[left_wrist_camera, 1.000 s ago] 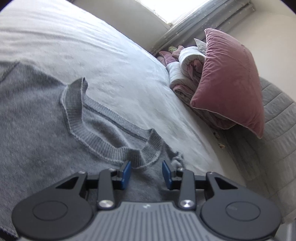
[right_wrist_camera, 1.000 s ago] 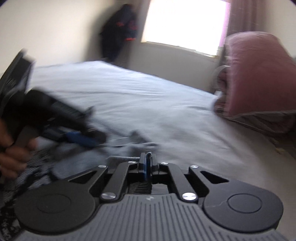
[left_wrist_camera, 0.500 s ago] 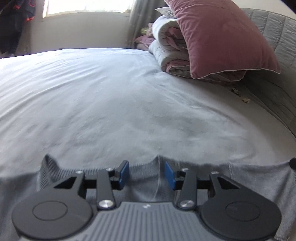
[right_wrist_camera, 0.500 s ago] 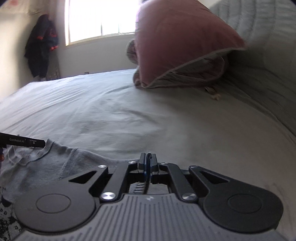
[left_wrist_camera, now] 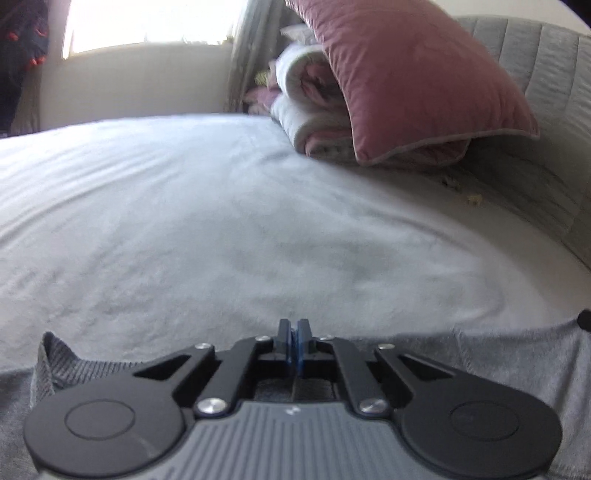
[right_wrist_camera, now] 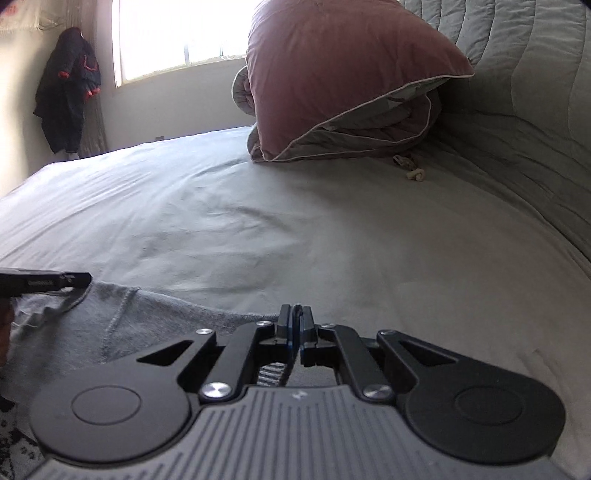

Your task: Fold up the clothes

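Note:
A grey knit sweater (left_wrist_camera: 517, 354) lies flat on the pale bed sheet (left_wrist_camera: 258, 221), its top edge running across the bottom of both views. My left gripper (left_wrist_camera: 294, 328) is shut on that edge, next to the ribbed collar (left_wrist_camera: 51, 354), which stands up at the left. My right gripper (right_wrist_camera: 294, 325) is shut on the sweater (right_wrist_camera: 147, 325) near its right shoulder, with ribbed knit showing under the fingers. The left gripper's tip (right_wrist_camera: 85, 277) pokes in at the left of the right wrist view, by the collar.
A dusty-pink pillow (left_wrist_camera: 417, 74) leans on a folded duvet (left_wrist_camera: 314, 122) against the grey quilted headboard (right_wrist_camera: 517, 92). Small crumbs (right_wrist_camera: 413, 173) lie near it. A dark jacket (right_wrist_camera: 68, 92) hangs beside the bright window (right_wrist_camera: 177, 33). Bare sheet stretches ahead.
The left gripper, open over the sweater's top edge half a second ago, has shut on it. Both views have swung from looking across the sweater to facing the headboard. The right gripper stayed shut.

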A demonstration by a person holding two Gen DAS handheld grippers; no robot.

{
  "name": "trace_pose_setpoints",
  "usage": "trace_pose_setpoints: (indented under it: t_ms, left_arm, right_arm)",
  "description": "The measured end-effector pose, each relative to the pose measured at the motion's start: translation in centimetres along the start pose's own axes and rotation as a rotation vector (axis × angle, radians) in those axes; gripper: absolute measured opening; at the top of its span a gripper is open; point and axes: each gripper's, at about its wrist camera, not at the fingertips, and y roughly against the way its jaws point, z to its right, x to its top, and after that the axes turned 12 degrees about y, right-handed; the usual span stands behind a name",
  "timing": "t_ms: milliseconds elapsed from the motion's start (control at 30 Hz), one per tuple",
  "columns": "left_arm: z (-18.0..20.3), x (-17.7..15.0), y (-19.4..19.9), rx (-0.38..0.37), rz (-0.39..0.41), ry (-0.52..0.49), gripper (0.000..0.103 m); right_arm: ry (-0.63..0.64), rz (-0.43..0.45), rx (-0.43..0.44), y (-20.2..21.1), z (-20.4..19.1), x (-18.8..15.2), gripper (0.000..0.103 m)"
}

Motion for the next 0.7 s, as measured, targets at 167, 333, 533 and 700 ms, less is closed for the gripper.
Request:
trace_pose_setpoints:
  t_ms: [167,333,533,700]
  left_arm:
    - [1.0,-0.4,-0.9,0.035,0.031,-0.024,0.002]
    - [1.7,-0.4,-1.7,0.085,-0.001,-0.056,0.004]
    - [4.2,-1.1,0.8,0.069,-0.013,-0.077,0.037]
    - [8.0,-3.0,3.4,-0.083,-0.077,-0.111,0.039]
  right_arm:
    - [-0.033,0.016,-0.003,0.1,0.6,-0.2,0.002]
    - [-0.074,-0.048,0.008,-2.3,1.1,-1.5,0.002]
    - [-0.079,-0.077,0.029,-2.8,1.4,-1.9,0.013]
    - [-0.095,-0.082,0.009,-1.7,2.3,-1.7,0.016]
